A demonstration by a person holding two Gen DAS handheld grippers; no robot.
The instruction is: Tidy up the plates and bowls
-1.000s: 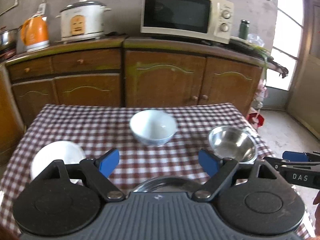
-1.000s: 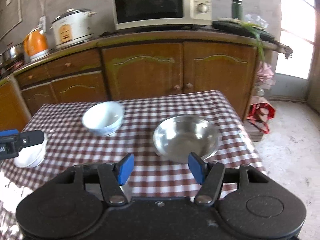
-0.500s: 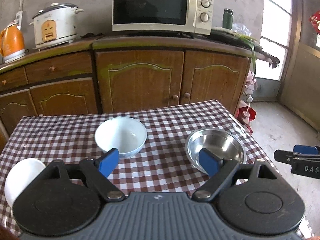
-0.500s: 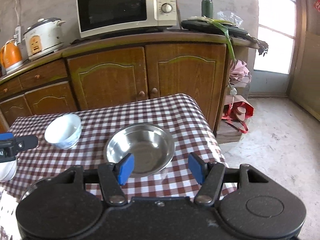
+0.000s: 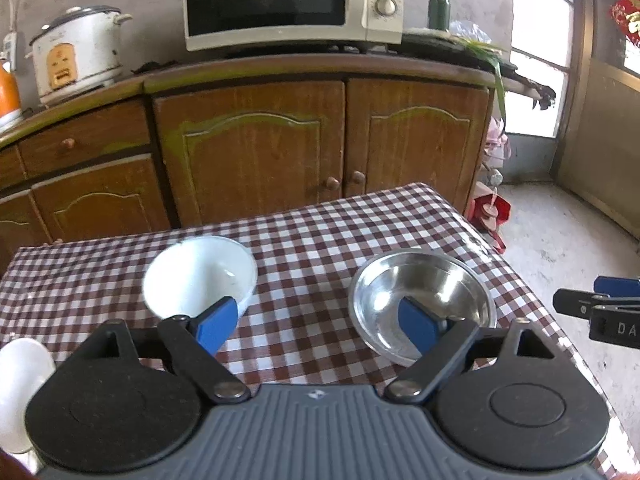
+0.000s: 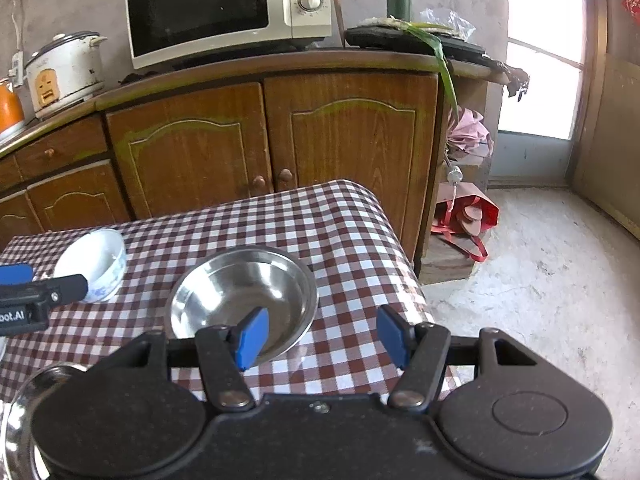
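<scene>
A white bowl (image 5: 200,272) sits left of centre on the red-checked table (image 5: 320,224). A steel bowl (image 5: 420,292) stands to its right, near the table's right edge. My left gripper (image 5: 318,322) hangs open above the cloth between the two bowls and holds nothing. My right gripper (image 6: 323,334) is also open and empty, with its left pad over the near rim of the steel bowl (image 6: 240,292). The white bowl (image 6: 92,264) shows at the left. Another white dish (image 5: 20,380) lies at the near left, and a steel plate (image 6: 20,412) pokes out under the right gripper's body.
Wooden cabinets (image 5: 248,152) stand behind the table, carrying a microwave (image 5: 292,0) and a rice cooker (image 5: 76,56). The table's right edge (image 6: 400,240) drops to a concrete floor with a red bag (image 6: 468,216). Each gripper's tip shows at the other view's side edge.
Both grippers have moved to the right and slightly down, so the bowls have slid left in both views. The steel bowl now lies closer under both grippers. The jaws stayed open.
</scene>
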